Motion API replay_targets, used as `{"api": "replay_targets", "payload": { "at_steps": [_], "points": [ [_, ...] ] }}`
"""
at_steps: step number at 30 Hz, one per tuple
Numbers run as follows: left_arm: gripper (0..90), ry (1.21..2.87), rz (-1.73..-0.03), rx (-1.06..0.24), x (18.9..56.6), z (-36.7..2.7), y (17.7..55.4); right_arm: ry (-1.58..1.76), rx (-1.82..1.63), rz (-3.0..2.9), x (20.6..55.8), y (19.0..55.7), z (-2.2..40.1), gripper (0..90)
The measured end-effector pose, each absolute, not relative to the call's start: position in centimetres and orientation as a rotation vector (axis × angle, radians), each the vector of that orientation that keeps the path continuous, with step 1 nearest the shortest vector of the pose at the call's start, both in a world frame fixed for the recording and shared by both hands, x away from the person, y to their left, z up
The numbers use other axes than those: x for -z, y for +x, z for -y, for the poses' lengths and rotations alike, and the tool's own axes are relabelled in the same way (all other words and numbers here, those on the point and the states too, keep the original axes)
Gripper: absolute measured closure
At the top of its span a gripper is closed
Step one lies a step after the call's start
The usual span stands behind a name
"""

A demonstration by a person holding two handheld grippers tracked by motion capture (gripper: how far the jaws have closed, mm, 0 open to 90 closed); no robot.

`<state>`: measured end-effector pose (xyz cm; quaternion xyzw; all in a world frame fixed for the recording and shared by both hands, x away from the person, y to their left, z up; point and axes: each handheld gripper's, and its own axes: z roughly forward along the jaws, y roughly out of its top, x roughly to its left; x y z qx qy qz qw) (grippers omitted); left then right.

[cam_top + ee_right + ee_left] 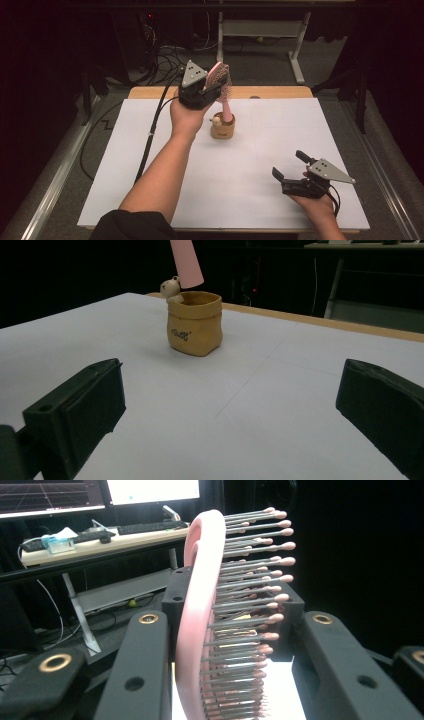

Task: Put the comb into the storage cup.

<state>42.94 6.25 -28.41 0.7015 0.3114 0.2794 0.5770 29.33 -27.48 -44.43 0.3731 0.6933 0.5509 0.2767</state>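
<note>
My left gripper [216, 82] is shut on the head of a pink hairbrush [218, 75] and holds it upright above the table's far middle. In the left gripper view the brush [197, 605] stands edge-on between the black jaws, its bristles pointing right. The pink handle [186, 262] hangs down, and its tip sits just over the mouth of a tan sack-shaped cup [222, 130] [195, 325] with a small animal figure [170, 287] on its rim. My right gripper [288, 164] [235, 400] rests low at the near right, open, with nothing between its jaws, and faces the cup.
A white sheet [260, 150] covers the wooden table [280, 92]. The left gripper's black cable [150, 135] trails across the sheet's left side. Behind the table are metal desk legs [297, 55] and floor cables; a desk with keyboards [145, 527] stands farther off.
</note>
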Motion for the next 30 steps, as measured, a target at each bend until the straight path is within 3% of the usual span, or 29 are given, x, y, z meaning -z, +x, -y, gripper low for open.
{"api": "replay_targets", "payload": {
  "at_steps": [30],
  "points": [
    [63.7,1.677,-0.739,-0.679,30.0,-4.7,43.7,0.989,-1.485,-1.856,44.4,29.3,27.5,0.0]
  ]
}}
